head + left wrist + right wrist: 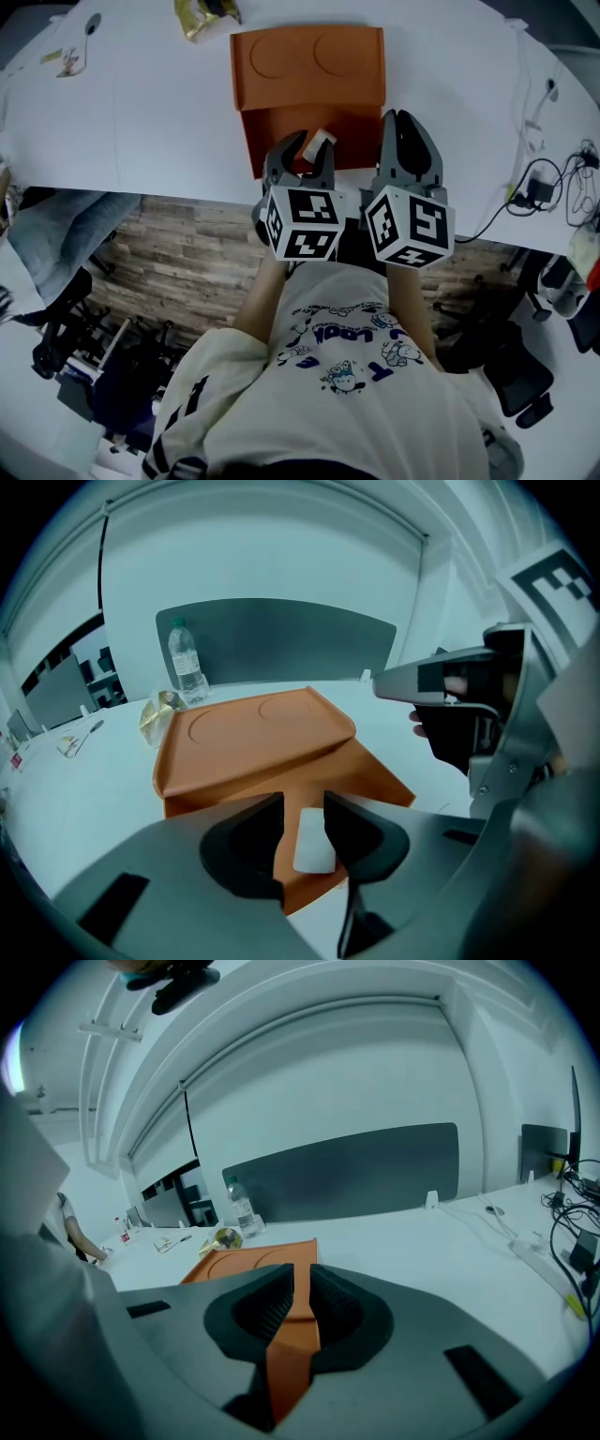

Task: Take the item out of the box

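The orange box [309,66] sat at the near edge of the white desk [141,112], roughly midway along it. Its lid [253,728] was swung up and back, showing two shallow pressed circles side by side on its inner face.

The item [321,141] was a small, flat, white rectangle with plain faces; no print could be made out on it. It lay within the open box, on the orange floor close to the edge nearest the person. In the left gripper view the item [314,841] showed as a pale slab with softly rounded corners, lengthwise between the two dark jaws.

The left gripper [311,148] pointed steeply down into the box with its jaws spread. They stood either side of the item, with a strip of orange showing between the item and one jaw, so they were not clamped on it. The left gripper [302,803] view also caught the right gripper's body at its right.

The right gripper [398,117] was at the box's right side, and the right gripper [302,1279] view showed its ribbed jaws drawn close together, pinching a thin orange panel of the box [253,1262] that ran up between them.

Toward the far edge of the desk stood a clear water bottle [186,663] beside a crumpled gold wrapper [202,14]. Cables [544,183] trailed over the desk's right end.
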The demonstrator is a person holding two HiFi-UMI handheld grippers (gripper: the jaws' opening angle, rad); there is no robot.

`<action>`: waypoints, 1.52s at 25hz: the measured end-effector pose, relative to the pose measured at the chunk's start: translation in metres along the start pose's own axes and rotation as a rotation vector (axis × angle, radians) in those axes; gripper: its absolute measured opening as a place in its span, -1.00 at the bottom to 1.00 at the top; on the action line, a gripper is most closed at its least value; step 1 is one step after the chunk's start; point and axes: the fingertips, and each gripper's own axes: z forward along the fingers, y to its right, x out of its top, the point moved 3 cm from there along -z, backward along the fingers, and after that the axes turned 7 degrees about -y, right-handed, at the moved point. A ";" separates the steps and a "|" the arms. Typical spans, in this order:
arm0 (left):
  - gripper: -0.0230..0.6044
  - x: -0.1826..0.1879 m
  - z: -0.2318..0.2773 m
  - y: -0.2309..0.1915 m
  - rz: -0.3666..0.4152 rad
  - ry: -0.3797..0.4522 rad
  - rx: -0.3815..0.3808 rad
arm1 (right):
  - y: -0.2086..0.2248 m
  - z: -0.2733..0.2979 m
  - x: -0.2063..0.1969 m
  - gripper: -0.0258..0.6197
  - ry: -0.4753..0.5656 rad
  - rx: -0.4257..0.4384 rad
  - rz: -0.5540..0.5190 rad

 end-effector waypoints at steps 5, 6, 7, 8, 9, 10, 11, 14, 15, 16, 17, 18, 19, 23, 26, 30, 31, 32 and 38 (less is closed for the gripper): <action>-0.40 -0.004 0.008 0.004 0.019 -0.045 -0.015 | 0.006 0.003 -0.003 -0.71 -0.010 0.002 0.022; -0.39 -0.005 0.009 0.005 0.023 -0.055 -0.017 | 0.007 0.003 -0.003 -0.71 -0.011 0.001 0.024; -0.39 -0.006 0.011 0.006 0.027 -0.068 -0.022 | 0.008 0.004 -0.004 -0.71 -0.012 0.000 0.028; -0.39 -0.007 0.013 0.007 0.030 -0.081 -0.028 | 0.009 0.005 -0.004 -0.71 -0.014 0.000 0.031; -0.39 -0.008 0.015 0.008 0.034 -0.094 -0.033 | 0.010 0.005 -0.005 -0.71 -0.015 -0.001 0.033; -0.37 -0.010 0.016 0.009 0.037 -0.104 -0.037 | 0.011 0.005 -0.005 -0.71 -0.017 -0.002 0.035; -0.36 -0.010 0.017 0.010 0.040 -0.111 -0.040 | 0.012 0.006 -0.006 -0.71 -0.018 -0.003 0.037; -0.33 -0.012 0.021 0.012 0.053 -0.127 -0.047 | 0.014 0.007 -0.007 -0.71 -0.021 -0.006 0.042; -0.33 -0.012 0.022 0.013 0.058 -0.133 -0.049 | 0.015 0.007 -0.007 -0.71 -0.022 -0.006 0.043; -0.31 -0.013 0.022 0.014 0.064 -0.140 -0.049 | 0.016 0.007 -0.007 -0.71 -0.023 -0.007 0.045; -0.31 -0.013 0.024 0.014 0.068 -0.147 -0.050 | 0.016 0.007 -0.008 -0.71 -0.024 -0.007 0.046; -0.29 -0.014 0.025 0.015 0.071 -0.153 -0.052 | 0.017 0.007 -0.008 -0.71 -0.025 -0.008 0.048; -0.28 -0.014 0.026 0.016 0.074 -0.160 -0.056 | 0.018 0.007 -0.008 -0.71 -0.025 -0.010 0.049; -0.24 -0.015 0.030 0.019 0.077 -0.181 -0.070 | 0.021 0.009 -0.008 -0.71 -0.028 -0.014 0.057; -0.24 -0.015 0.033 0.019 0.079 -0.194 -0.061 | 0.023 0.011 -0.009 -0.71 -0.033 -0.015 0.060; -0.24 -0.017 0.037 0.017 0.075 -0.210 -0.056 | 0.022 0.014 -0.010 -0.71 -0.038 -0.012 0.061; -0.24 -0.018 0.037 0.017 0.075 -0.212 -0.057 | 0.022 0.015 -0.010 -0.71 -0.040 -0.011 0.061; -0.24 -0.018 0.038 0.017 0.075 -0.213 -0.058 | 0.022 0.015 -0.011 -0.71 -0.042 -0.011 0.062; -0.24 -0.020 0.042 0.018 0.079 -0.234 -0.074 | 0.022 0.019 -0.012 -0.71 -0.052 -0.014 0.062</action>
